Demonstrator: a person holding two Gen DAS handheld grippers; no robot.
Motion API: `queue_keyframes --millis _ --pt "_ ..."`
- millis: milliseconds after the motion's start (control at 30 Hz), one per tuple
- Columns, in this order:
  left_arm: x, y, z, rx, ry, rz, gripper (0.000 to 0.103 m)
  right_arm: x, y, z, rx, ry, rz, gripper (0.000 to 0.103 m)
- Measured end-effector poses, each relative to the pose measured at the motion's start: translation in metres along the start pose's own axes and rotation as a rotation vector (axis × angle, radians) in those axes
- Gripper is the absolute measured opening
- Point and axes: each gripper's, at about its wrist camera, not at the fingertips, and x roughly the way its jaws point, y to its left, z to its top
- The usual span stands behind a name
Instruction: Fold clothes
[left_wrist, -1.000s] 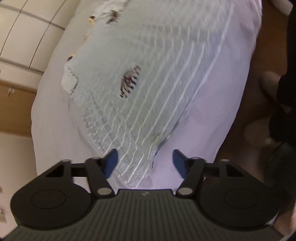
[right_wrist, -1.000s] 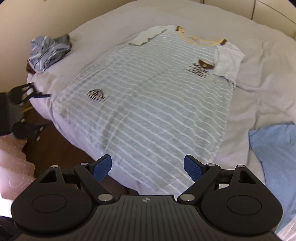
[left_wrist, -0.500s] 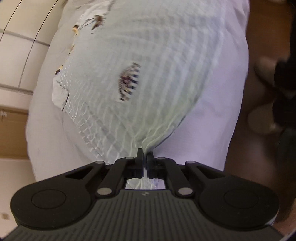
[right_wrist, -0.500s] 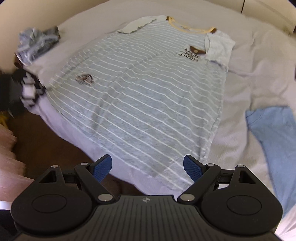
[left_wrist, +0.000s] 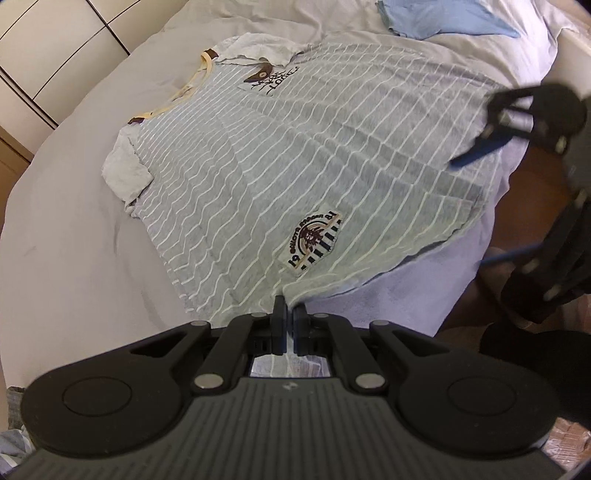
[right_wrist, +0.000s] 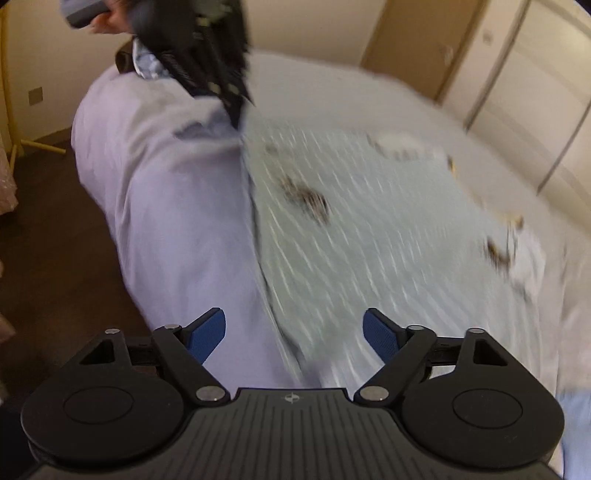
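Note:
A grey T-shirt with thin white stripes (left_wrist: 303, 155) lies flat on the bed, yellow collar at the far left, a round patch (left_wrist: 314, 236) near its hem. My left gripper (left_wrist: 287, 317) is shut on the shirt's near hem corner. My right gripper (right_wrist: 293, 332) is open, just over the hem at the shirt's other bottom corner (right_wrist: 306, 347); that view is blurred. The right gripper also shows in the left wrist view (left_wrist: 476, 201), open above the hem. The left gripper shows in the right wrist view (right_wrist: 229, 99) at the far hem corner.
The bed has a pale lilac sheet (left_wrist: 74, 229). A light blue garment (left_wrist: 443, 16) lies at the far side. Brown floor (right_wrist: 55, 236) runs along the bed's edge. White wardrobe doors (left_wrist: 44, 48) stand behind the bed.
My left gripper stayed shut on the hem corner and its view swung to show the whole shirt. My right gripper swept down to the other hem corner, still open.

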Motion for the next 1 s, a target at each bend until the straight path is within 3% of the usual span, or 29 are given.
queue_keyframes --millis 67,200,367,533,733,800,867,1000 --pt "-0.003 0.002 -0.002 -0.008 -0.004 -0.007 0.002 0.015 0.015 0.006 -0.046 -0.034 -0.045 0.068" --pt "-0.006 0.003 -0.007 0.002 -0.006 -0.009 0.002 0.043 0.024 -0.008 -0.150 0.022 -0.137 0.040" --pt "-0.007 0.007 -0.011 -0.004 -0.016 -0.002 0.002 0.032 -0.015 -0.051 -0.192 0.103 -0.262 0.038" --pt "-0.004 0.009 -0.013 0.008 -0.011 0.005 0.002 0.015 -0.054 -0.096 -0.254 0.216 -0.316 0.032" --pt "0.001 0.008 -0.014 0.028 -0.001 0.005 0.002 0.002 -0.082 -0.121 -0.328 0.283 -0.325 0.030" --pt "0.002 0.007 -0.013 0.040 0.004 0.009 0.002 0.002 -0.089 -0.121 -0.324 0.297 -0.313 0.012" --pt "0.002 0.006 -0.013 0.052 0.010 0.012 0.002 0.003 -0.095 -0.118 -0.315 0.308 -0.285 0.001" --pt "-0.005 0.005 -0.014 0.086 0.025 0.028 0.002 -0.007 -0.106 -0.106 -0.303 0.313 -0.237 0.000"
